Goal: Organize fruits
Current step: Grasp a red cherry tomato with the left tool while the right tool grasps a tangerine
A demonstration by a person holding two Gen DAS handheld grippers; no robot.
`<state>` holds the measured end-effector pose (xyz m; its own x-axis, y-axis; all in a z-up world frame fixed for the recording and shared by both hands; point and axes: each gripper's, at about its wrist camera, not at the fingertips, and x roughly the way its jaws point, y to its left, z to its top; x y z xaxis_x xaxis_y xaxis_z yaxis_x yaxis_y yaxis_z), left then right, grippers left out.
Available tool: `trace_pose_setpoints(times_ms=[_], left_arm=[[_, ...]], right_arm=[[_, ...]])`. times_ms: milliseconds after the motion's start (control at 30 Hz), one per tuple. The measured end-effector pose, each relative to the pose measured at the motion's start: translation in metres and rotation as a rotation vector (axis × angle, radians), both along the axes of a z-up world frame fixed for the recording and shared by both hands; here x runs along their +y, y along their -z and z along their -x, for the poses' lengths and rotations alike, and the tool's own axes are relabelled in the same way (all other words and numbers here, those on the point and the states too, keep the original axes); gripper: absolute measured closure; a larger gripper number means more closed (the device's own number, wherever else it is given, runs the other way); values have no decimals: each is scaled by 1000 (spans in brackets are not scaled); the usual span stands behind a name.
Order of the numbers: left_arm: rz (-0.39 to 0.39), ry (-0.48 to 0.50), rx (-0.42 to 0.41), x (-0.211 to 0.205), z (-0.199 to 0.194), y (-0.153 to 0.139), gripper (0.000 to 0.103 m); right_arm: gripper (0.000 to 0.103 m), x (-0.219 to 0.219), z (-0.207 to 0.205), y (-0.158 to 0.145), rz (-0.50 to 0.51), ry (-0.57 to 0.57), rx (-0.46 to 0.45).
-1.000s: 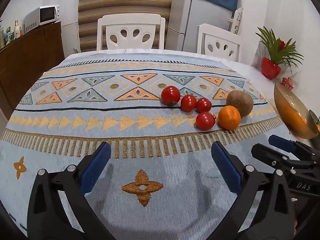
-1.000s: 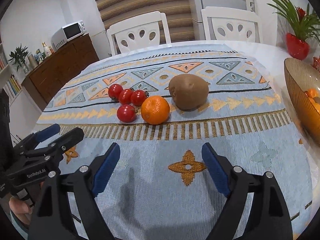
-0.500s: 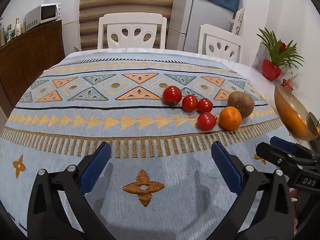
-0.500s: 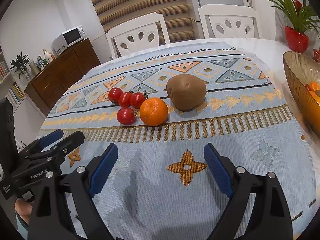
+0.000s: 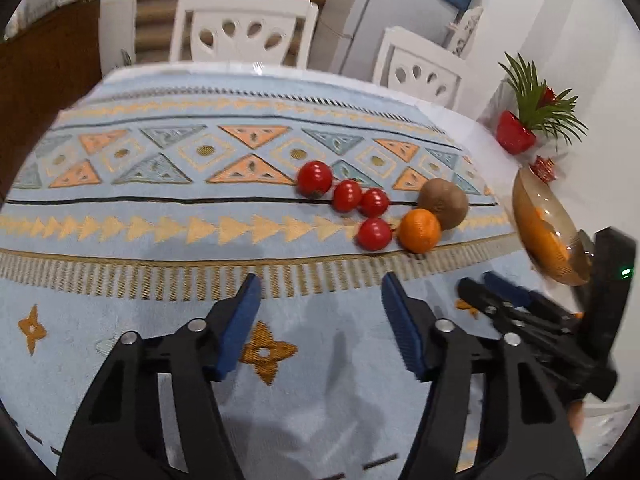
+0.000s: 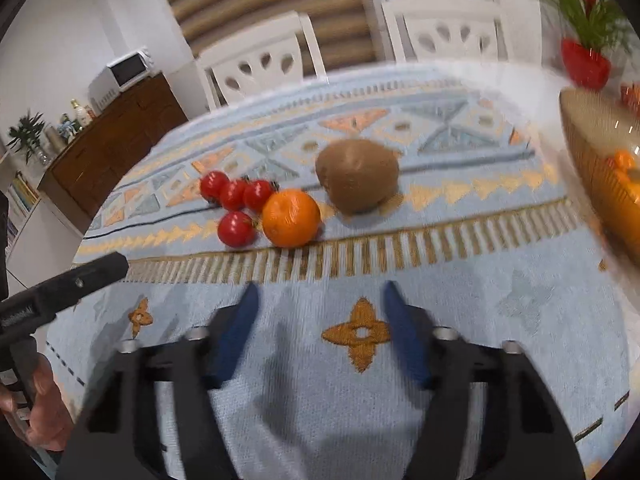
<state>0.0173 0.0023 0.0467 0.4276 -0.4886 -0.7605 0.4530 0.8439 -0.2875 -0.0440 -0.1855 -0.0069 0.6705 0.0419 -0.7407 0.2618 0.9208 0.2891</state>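
Oranges (image 6: 622,164) in amber bowl (image 6: 580,128)

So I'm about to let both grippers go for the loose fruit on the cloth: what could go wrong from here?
1. The orange touches a tomato; grasping it may set the round tomatoes rolling.
2. The right gripper and left gripper sit close together, so they could collide.
3. The bowl stands near the table edge; a careless drop could tip it.

Bowl (image 6: 592,168) blurred, cut off at right edge.
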Motion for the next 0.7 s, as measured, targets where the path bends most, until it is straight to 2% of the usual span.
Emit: trace_pose_setpoints(times_ms=[33,100,167,200,300,400,500,700], left_arm=[[4,11,9,-4,-5,-1,42],[-29,47,-27,-17,-8,-3,43],[-87,114,-26,-36,-12,0,46],[-110,131,-15,-42,-14,1,52],[-140,166,-20,-50,-12,-3,52],[-141,169,-31,-56,-16,-5,52],[-139,206,-55,-73,-20,8,52],[-105,266,-65,-89,-35,33,52]], right_arm=[[56,-6,-3,0,-75,-6,13],[58,-13,-6,-6,-172,-11,2],[58,-18,-12,-15,-215,-11,0],[58,-19,-16,-19,-224,-15,7],[58,-16,-31,-25,-237,-34,24],[57,-9,-47,-22,-186,-27,38],[57,-11,-53,-14,-224,-17,40],[56,-18,-61,-8,-231,14,38]])
